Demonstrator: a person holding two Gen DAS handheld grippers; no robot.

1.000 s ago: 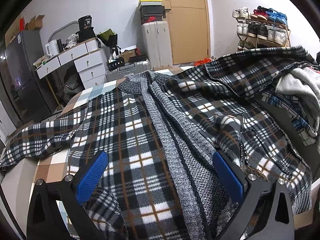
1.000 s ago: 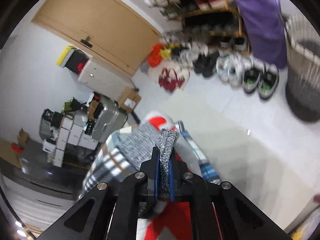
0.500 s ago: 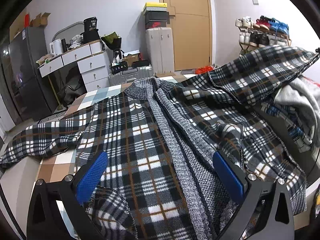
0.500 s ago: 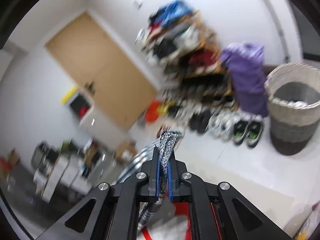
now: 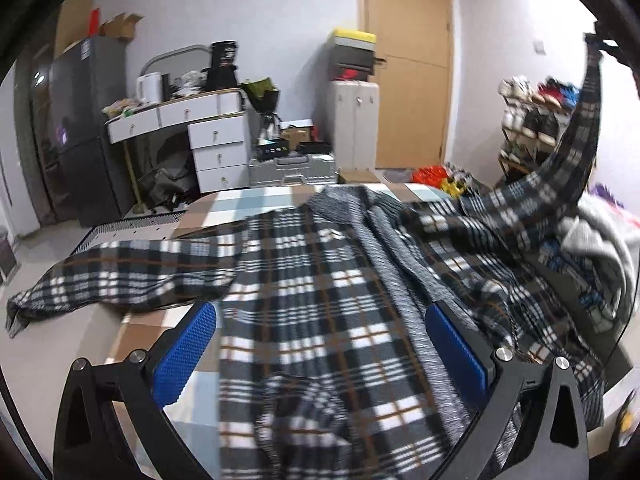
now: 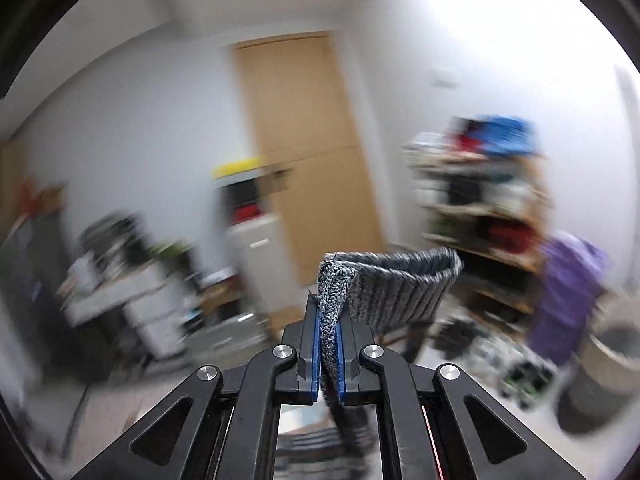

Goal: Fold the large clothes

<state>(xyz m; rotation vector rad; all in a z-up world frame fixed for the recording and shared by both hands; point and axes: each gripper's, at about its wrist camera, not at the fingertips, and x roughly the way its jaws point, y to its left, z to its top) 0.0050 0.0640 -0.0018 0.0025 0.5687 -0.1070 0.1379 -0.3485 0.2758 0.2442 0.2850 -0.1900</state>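
The right gripper (image 6: 329,344) is clamped on a grey knitted cuff (image 6: 394,292), whose ribbed band loops out to the right above the blue pads (image 6: 316,350). Behind it the room is blurred: a wooden door (image 6: 308,136), a shoe rack (image 6: 480,200), a purple cloth (image 6: 564,296) and a woven basket (image 6: 600,376).

No text, label, brand, number or sign could be read in either view. In the left wrist view, the stacked boxes (image 5: 352,58) by the far door (image 5: 408,64) showed colour patches only, and the dark container (image 5: 223,54) on the far left desk (image 5: 188,114) carried no legible print at this sharpness. The right wrist view was motion-blurred throughout, so anything printed on the far shelves (image 6: 476,200) or boxes there was smeared beyond reading.
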